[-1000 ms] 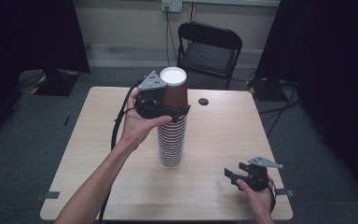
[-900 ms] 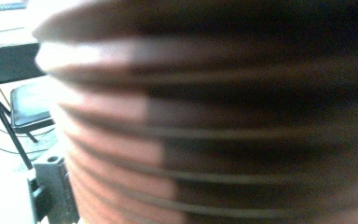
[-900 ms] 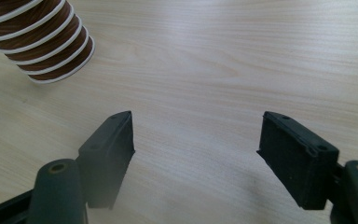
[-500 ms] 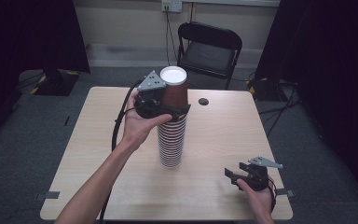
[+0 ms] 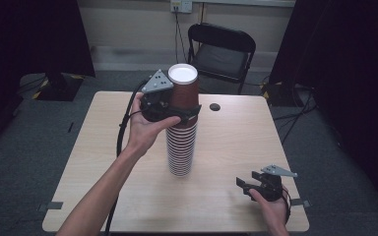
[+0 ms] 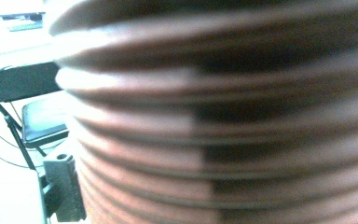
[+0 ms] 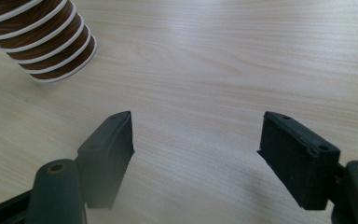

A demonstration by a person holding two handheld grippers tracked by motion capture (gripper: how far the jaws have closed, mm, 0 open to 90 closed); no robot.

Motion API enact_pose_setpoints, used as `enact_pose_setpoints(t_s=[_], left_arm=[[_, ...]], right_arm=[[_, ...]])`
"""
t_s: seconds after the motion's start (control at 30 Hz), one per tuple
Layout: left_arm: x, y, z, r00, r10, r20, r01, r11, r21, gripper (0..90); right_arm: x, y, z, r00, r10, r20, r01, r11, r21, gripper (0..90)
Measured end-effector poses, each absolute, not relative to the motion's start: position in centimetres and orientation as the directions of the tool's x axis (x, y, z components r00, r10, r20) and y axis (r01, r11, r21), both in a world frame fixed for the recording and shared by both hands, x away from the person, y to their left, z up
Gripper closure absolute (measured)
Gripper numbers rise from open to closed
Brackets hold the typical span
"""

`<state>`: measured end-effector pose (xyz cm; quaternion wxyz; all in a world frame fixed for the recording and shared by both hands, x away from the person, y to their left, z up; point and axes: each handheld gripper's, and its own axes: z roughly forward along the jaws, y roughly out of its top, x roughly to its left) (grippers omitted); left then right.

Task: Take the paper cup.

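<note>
Brown paper cups (image 5: 181, 132) stand stacked mid-counter (image 5: 236, 142), the left gripper (image 5: 187, 114) closing its fingers around the top cup while the right gripper (image 5: 248, 186) rests spread; a sideways tug could topple the stack.

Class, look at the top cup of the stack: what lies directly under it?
Under the top cup sits the stack of nested brown cups, only their rims showing. The left gripper covers the join, and the cups' insides stay hidden.
</note>
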<state>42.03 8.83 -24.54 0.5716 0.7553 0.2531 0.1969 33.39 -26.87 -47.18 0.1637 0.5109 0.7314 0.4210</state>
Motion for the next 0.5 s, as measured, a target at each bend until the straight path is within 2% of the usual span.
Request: enact_pose_setpoints(t_s=[0.3,0.5], left_arm=[[41.5,8.8,-23.4,0.778,0.627,0.031,0.119,-0.195,0.974,10.7],[41.5,8.8,-22.8,0.781,0.625,0.013,0.117,-0.167,0.979,10.7]], right_arm=[[33.4,-26.9,-47.1,-0.425,0.885,0.192,0.604,0.119,0.788,25.3],[33.4,-26.9,-47.2,-0.421,0.889,0.181,0.607,0.128,0.784,25.5]])
